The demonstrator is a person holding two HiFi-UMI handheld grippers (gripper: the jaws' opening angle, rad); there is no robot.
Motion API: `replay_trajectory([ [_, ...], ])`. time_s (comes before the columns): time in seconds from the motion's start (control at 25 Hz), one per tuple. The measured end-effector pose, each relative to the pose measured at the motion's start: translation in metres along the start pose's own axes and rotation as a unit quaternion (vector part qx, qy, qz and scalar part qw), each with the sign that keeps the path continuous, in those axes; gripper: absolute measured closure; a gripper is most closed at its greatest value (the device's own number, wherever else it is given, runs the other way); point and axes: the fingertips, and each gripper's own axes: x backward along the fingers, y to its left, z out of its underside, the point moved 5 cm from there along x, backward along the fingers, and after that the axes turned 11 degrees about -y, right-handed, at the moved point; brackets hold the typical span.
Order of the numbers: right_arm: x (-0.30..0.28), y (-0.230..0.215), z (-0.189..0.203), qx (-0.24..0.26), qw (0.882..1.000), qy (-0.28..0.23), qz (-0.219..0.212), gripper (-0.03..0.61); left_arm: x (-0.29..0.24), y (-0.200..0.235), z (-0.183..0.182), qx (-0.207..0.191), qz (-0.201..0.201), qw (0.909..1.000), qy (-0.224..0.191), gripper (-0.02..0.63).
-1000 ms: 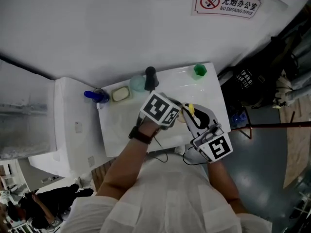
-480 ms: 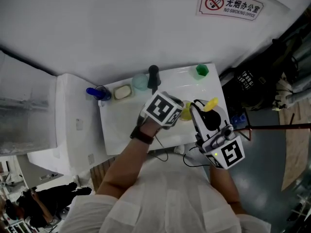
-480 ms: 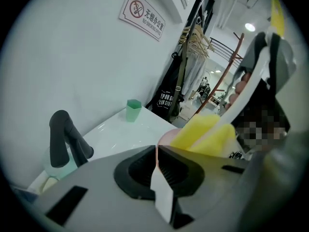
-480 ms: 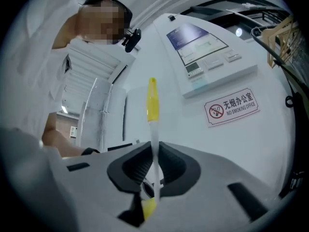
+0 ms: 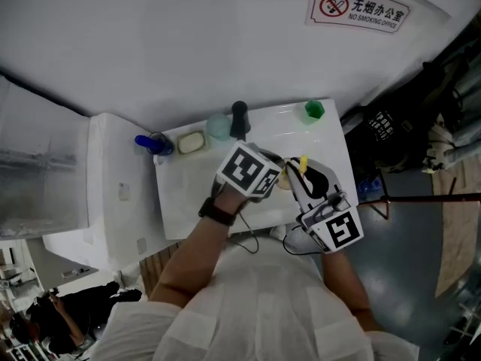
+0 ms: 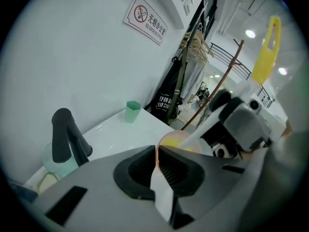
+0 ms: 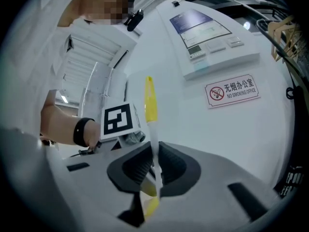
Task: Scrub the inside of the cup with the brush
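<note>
Your left gripper (image 6: pixel 157 164) is clamped on the cup (image 6: pixel 175 140) rim, and your right gripper (image 7: pixel 155 170) pinches the yellow-handled brush (image 7: pixel 151 105), both over the countertop (image 5: pixel 180 195) near its front right corner.

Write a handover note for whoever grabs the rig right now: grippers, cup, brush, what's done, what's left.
Left gripper: shut on the rim of the cup, held over the white counter.
Right gripper: shut on the brush, yellow handle end up, close above the cup.
Done: cup and brush are both gripped and brought together.
Unclear: the brush head is hidden, so I can't tell if it is inside the cup or how clean the cup is.
Left: work the brush round the cup's inside.
</note>
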Motion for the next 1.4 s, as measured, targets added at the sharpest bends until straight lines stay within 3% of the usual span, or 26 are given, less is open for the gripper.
replay_trajectory([
  [0.24,-0.002,0.001,-0.047,0.004,0.999,-0.048,-0.003,0.54,-0.005,0.004,0.002,0.006,-0.004,1.0,-0.003,0.594],
  [0.36,0.001,-0.005,-0.072,0.005,0.997,-0.079,0.004,0.54,-0.008,0.008,0.002,-0.01,-0.021,0.9997,0.006,0.594],
  [0.52,0.01,-0.018,-0.095,0.021,0.995,-0.099,0.024,0.54,-0.019,0.014,0.003,0.007,-0.027,0.9996,0.0,0.594],
  [1.04,0.053,-0.064,-0.089,0.033,0.991,-0.074,0.103,0.54,-0.084,0.057,-0.022,0.035,-0.091,0.9952,-0.009,0.594],
  [1.4,0.07,-0.089,-0.083,0.03,0.989,-0.061,0.131,0.54,-0.116,0.11,-0.04,0.065,-0.165,0.9842,-0.001,0.594],
])
